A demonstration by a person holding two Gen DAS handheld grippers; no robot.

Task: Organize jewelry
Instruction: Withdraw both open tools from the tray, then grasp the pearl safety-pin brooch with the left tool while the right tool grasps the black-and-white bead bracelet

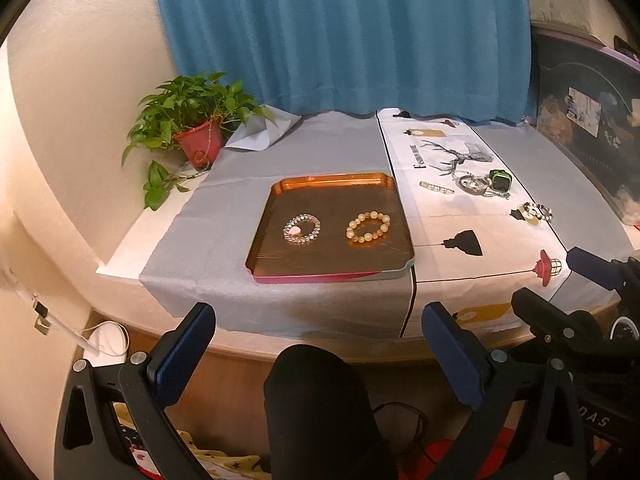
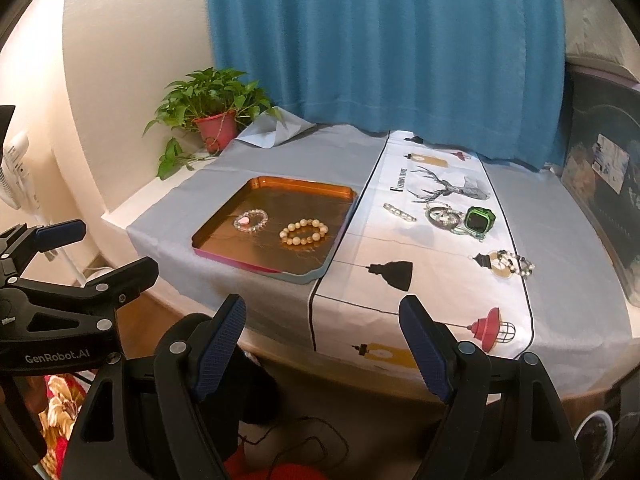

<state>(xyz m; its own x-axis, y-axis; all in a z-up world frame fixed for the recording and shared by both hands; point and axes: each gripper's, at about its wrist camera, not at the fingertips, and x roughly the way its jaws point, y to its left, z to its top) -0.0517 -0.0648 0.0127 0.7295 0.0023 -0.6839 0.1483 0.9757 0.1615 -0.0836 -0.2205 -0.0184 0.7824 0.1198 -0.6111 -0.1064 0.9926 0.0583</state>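
Observation:
A copper tray (image 1: 340, 268) (image 2: 224, 216) lies on the grey cloth. In it are a clear crystal bracelet with a pink bead (image 1: 302, 230) (image 2: 251, 220) and a yellow bead bracelet (image 1: 368, 227) (image 2: 304, 231). On the white runner lie a clear bead strand (image 1: 437, 187) (image 2: 399, 212), a silver bracelet pile (image 1: 473, 184) (image 2: 442, 215), a green watch (image 1: 501, 180) (image 2: 479, 219) and a black-and-white bead bracelet (image 1: 536, 211) (image 2: 515, 263). My left gripper (image 1: 320, 328) and right gripper (image 2: 323, 326) are open and empty, held off the table's front edge.
A potted plant (image 1: 192, 128) (image 2: 214, 116) stands at the back left by the wall. A blue curtain (image 1: 340, 32) hangs behind the table. A dark patterned box (image 1: 588, 128) stands at the right. The right gripper shows in the left wrist view (image 1: 592, 280).

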